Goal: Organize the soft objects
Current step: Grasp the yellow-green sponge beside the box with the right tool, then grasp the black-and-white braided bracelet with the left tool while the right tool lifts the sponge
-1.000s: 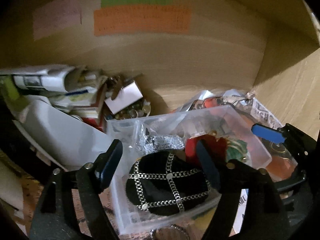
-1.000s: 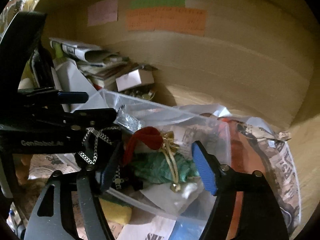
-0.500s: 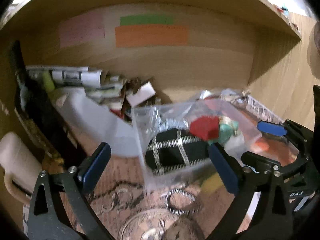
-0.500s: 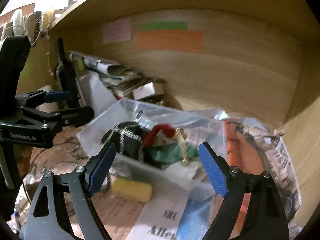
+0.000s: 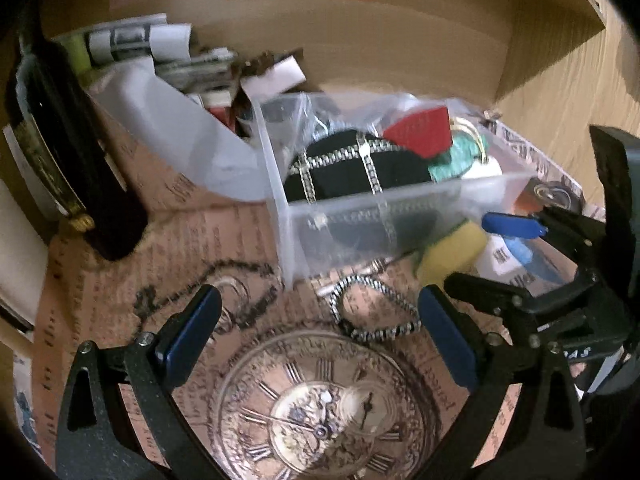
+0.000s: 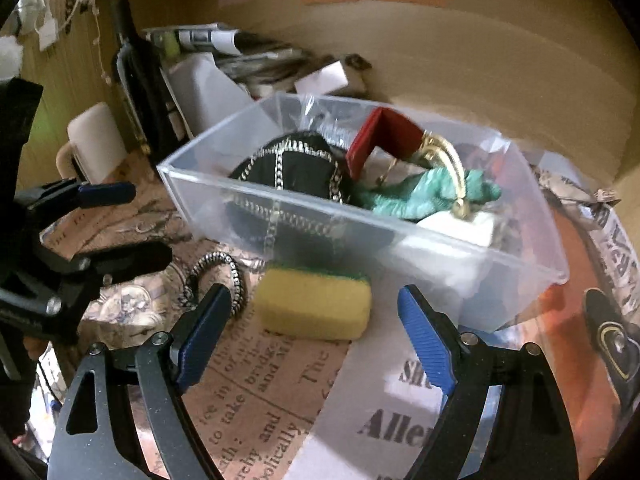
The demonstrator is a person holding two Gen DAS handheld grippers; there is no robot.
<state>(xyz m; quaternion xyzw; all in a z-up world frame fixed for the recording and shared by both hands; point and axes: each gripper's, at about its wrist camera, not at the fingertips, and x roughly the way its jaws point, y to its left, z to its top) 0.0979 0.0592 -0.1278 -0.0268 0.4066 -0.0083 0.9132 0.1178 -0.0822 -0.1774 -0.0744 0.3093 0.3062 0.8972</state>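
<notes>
A clear plastic bin [image 6: 400,236] [image 5: 400,204] holds a black pouch with silver chains [image 6: 296,168] [image 5: 352,172], a red piece [image 6: 384,136] [image 5: 420,130], a green fabric item [image 6: 432,192] and something white. A yellow sponge [image 6: 312,304] [image 5: 448,252] lies on the printed paper just in front of the bin. A chain bracelet [image 6: 218,276] [image 5: 376,312] lies left of it. My right gripper [image 6: 312,336] is open and empty, just in front of the sponge. My left gripper [image 5: 316,340] is open and empty above the watch print.
A dark bottle [image 5: 68,152] stands at the left. A white container [image 5: 172,120], rolled papers [image 5: 136,40] and small boxes fill the back left. Wooden shelf walls [image 6: 500,60] close the back and right. Printed paper [image 6: 260,392] covers the shelf floor.
Both grippers have pulled back and out of the bin, with jaws opened wide. The black pouch stays in the bin. The sponge and bracelet have come into view.
</notes>
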